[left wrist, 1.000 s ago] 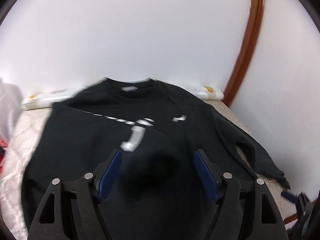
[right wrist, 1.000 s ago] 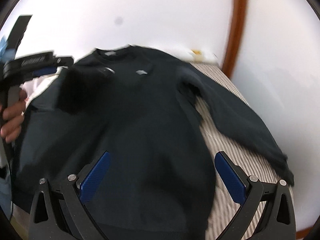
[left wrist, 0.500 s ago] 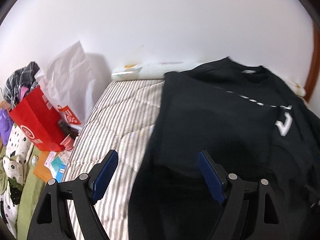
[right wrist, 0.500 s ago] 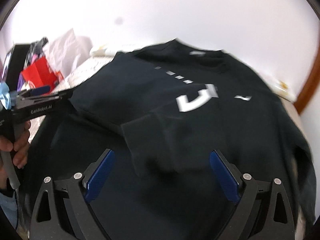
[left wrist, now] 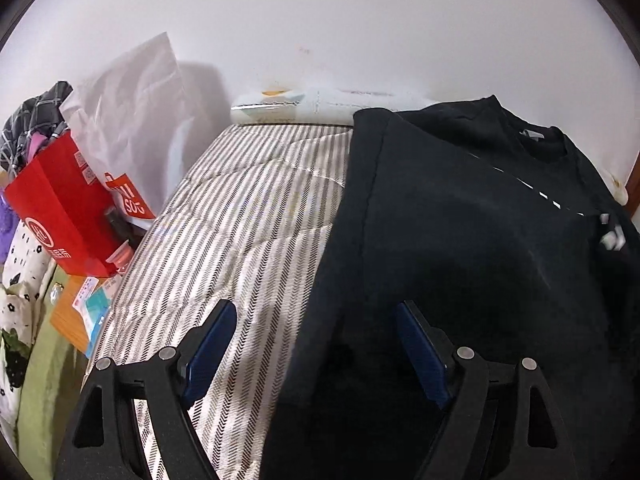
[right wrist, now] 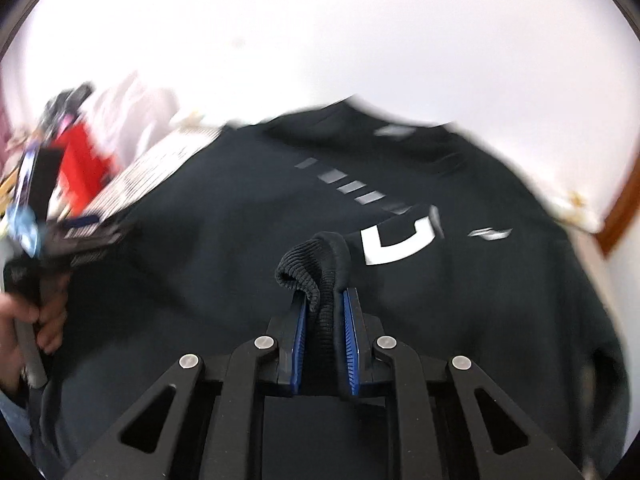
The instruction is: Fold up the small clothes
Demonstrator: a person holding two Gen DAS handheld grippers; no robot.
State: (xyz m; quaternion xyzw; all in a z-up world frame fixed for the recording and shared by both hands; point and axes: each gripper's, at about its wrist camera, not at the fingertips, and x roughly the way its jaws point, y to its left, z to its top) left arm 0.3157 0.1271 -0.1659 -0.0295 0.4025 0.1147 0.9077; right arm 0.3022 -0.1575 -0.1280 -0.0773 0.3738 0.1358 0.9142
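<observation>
— Grippers first: what has each got?

— Right gripper (right wrist: 325, 304) has its blue pads pressed nearly together on a ribbed cuff (right wrist: 316, 264) of the black sweatshirt (right wrist: 240, 248); the cuff bunches up above the fingertips. Left gripper (left wrist: 314, 344) is spread wide with nothing between its fingers, poised over the sweatshirt's edge.

— And the garment itself?

— It lies spread on the striped mattress (left wrist: 248, 232), collar toward the white wall (left wrist: 320, 20), white print showing on the chest. From the left wrist view it covers the right side of the bed; bare stripes show on the left.

— Beyond that?

— A red paper bag (left wrist: 60, 208) and a white plastic bag (left wrist: 132, 96) stand beside the mattress.
</observation>
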